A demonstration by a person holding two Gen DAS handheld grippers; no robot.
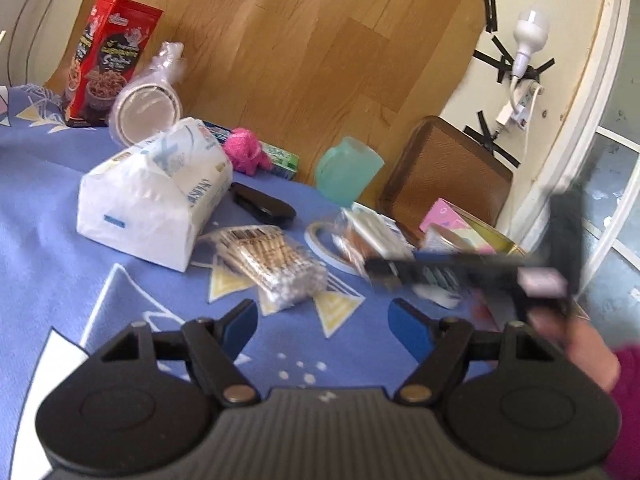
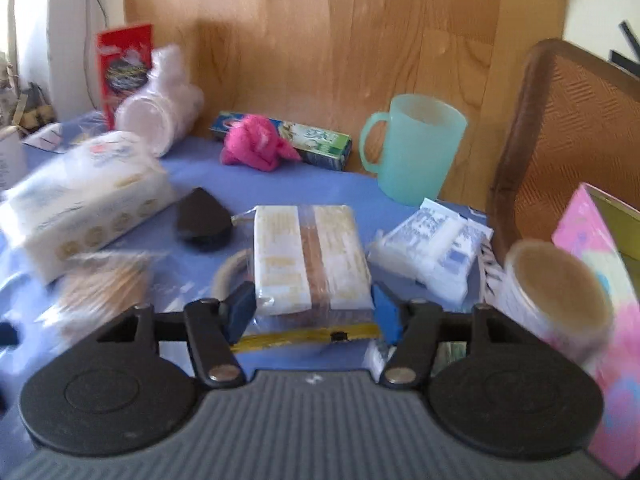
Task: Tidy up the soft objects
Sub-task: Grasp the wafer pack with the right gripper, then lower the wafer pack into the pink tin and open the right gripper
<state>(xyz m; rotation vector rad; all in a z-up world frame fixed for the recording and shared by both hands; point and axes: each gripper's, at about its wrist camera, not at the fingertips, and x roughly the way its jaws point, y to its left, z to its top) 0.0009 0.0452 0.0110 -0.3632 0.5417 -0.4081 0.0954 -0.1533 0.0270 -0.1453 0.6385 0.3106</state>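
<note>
My left gripper (image 1: 322, 322) is open and empty above the blue cloth, just short of a bag of cotton swabs (image 1: 266, 264). A white tissue pack (image 1: 154, 196) lies beyond on the left, and a pink soft toy (image 1: 244, 150) sits at the back. My right gripper (image 2: 314, 312) has its blue pads against both sides of a clear-wrapped sponge pack (image 2: 310, 254). The right gripper also shows blurred in the left wrist view (image 1: 382, 270). In the right wrist view the pink toy (image 2: 256, 144) and the tissue pack (image 2: 80, 204) lie further back.
A teal mug (image 2: 414, 152), a toothpaste box (image 2: 320, 142), a black case (image 2: 202, 220), a white wipes packet (image 2: 432, 244), a tape roll (image 2: 560, 288), a pink box (image 2: 600, 280), a red cereal box (image 1: 106, 60), wrapped plastic plates (image 1: 146, 110) and a woven chair back (image 2: 572, 132) crowd the table.
</note>
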